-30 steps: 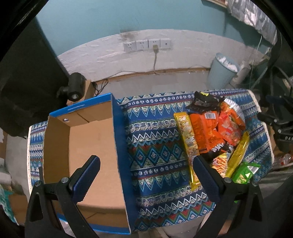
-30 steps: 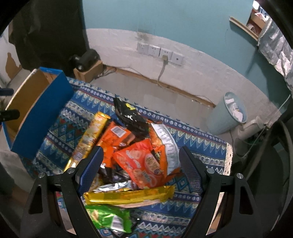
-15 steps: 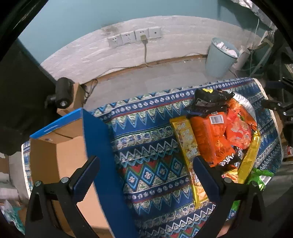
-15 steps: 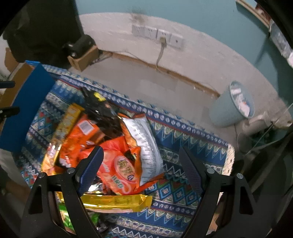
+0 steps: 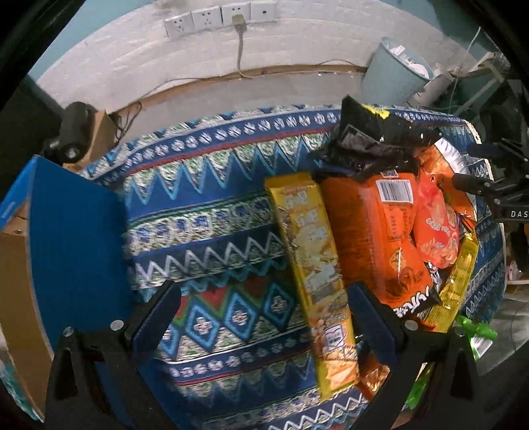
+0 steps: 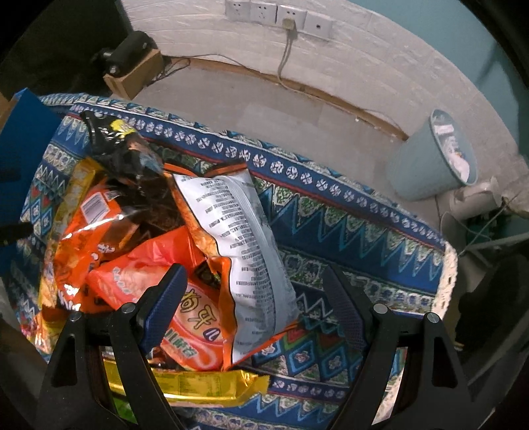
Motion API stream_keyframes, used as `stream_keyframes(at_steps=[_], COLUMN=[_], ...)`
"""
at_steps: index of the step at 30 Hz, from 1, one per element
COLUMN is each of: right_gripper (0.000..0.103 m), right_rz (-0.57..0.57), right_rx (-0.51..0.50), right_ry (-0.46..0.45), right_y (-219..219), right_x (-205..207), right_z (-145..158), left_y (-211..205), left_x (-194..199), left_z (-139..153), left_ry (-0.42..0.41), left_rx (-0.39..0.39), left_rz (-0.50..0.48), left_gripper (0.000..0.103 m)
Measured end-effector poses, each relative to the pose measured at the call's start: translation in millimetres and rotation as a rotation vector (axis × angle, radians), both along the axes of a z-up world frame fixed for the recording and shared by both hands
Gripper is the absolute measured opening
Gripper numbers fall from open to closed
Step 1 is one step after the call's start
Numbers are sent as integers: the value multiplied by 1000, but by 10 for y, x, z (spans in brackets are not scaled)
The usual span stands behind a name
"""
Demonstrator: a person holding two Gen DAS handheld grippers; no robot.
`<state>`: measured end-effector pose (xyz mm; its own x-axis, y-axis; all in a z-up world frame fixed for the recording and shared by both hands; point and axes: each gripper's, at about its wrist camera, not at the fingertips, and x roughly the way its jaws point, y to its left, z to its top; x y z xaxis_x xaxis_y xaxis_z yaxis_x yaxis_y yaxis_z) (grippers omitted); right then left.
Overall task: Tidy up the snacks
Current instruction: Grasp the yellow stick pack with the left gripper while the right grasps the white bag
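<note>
Home room: patterned tablecloth (image 5: 211,211), wall sockets (image 6: 277,15), wastebasket (image 6: 433,158).

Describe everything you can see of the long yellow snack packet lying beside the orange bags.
The long yellow packet is a narrow, glossy, foil-like wrapper printed with pale snack pictures and a small label near its close end. It lies flat on the patterned cloth, lengthwise away from the camera, at the left edge of the snack pile. Its right side touches the orange bag. The left hand-held gripper is open above its near end, not gripping it.
</note>
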<state>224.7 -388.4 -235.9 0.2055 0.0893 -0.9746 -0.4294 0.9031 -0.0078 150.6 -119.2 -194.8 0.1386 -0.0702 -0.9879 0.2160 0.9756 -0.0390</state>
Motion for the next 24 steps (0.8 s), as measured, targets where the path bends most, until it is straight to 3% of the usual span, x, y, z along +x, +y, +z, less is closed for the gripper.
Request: stream_keyframes(at_steps=[11,14,16,18,24], right_gripper=[82,82,78,64,57], right_rz=[-35,-33,-36,-43,-64], right_rx=[25,22,19,24,29], right_ry=[33,51,63,90,102], right_y=[-50,-39,-26,-37,-100], right_x=[104,134,113,124,136], right_z=[-216,-281,-310,-351,-344], left_y=[-287,-326,-320,-300,-126], left_x=[-26,-52,-61,-72,-93], left_z=[-370,-440,-479,-522,-537], left_ry=[58,64,72,88,79], left_rx=[18,54,61,60,87], left_rz=[-22,-34,-36,-39,-26], left_gripper=[102,102,102,102,102])
